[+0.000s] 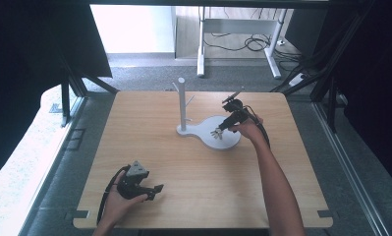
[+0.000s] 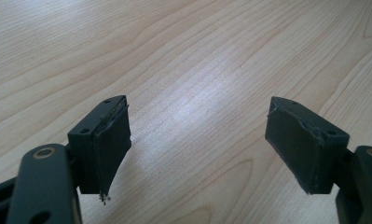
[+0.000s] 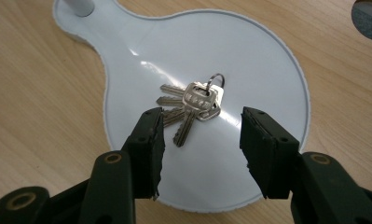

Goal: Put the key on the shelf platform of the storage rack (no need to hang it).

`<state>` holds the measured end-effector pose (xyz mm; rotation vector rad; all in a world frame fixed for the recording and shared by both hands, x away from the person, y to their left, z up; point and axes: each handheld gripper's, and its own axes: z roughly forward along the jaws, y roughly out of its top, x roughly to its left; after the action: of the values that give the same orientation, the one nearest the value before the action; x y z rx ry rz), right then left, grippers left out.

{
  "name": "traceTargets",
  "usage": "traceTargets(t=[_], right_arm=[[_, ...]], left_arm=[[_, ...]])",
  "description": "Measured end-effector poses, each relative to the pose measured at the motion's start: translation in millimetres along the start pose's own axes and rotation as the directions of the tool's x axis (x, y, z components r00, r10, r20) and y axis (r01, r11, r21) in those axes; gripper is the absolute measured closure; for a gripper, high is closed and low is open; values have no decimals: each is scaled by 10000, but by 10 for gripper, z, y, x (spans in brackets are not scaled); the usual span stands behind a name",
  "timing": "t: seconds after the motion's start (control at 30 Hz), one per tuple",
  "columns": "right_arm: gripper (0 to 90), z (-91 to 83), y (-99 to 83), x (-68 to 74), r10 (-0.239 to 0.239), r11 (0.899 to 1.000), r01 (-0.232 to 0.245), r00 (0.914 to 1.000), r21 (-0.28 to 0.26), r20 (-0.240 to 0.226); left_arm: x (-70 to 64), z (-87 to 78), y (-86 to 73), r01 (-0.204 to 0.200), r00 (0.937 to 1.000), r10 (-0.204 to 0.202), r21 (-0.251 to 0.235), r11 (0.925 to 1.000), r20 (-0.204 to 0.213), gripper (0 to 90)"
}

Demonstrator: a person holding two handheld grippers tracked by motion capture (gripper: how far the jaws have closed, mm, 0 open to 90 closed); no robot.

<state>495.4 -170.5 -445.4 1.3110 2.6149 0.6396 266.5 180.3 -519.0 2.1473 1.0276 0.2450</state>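
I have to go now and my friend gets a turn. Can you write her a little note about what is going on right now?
Right gripper: open, jaws on either side of the bunch of keys, not gripping yet.
Left gripper: open, holding nothing, low over bare table near the front edge.
Keys: lying flat on the round dish of the white stand, joined by a ring.
Stand's post: upright with side pegs.
Done: right gripper lined up.
Left: shut on the keys and lift; probably hang them on a peg.

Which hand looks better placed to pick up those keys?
The right gripper: its open jaws hang just above the keys on the white stand's tray. The left gripper rests open near the table's front edge.
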Motion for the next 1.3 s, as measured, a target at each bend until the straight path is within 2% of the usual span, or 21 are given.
traceTargets(t=[0.33, 0.67, 0.83, 1.03, 1.3], right_arm=[[475, -191, -309, 97, -486, 9973, 462, 9980, -572, -416], [473, -388, -811, 167, -703, 9906, 611, 9949, -1226, -718], [475, -446, -1123, 192, -496, 9882, 395, 9966, -1481, -652], [478, -450, -1539, 219, -394, 9796, 216, 9955, -1996, -857], [480, -429, -2036, 187, 11, 9755, -158, 9977, -2193, -670]], left_arm=[[3, -17, 3, 36, 10000, -36, -52, 10000, -68, 224], [-6, -5, 2, -7, 9999, 7, 19, 10000, -102, 225], [-8, -4, -1, 11, 9999, -11, -10, 10000, -139, 224], [-16, -3, -2, 42, 9998, -41, 38, 10000, -184, 224], [-21, 15, -6, 23, 9998, -21, 126, 9999, -203, 224]])
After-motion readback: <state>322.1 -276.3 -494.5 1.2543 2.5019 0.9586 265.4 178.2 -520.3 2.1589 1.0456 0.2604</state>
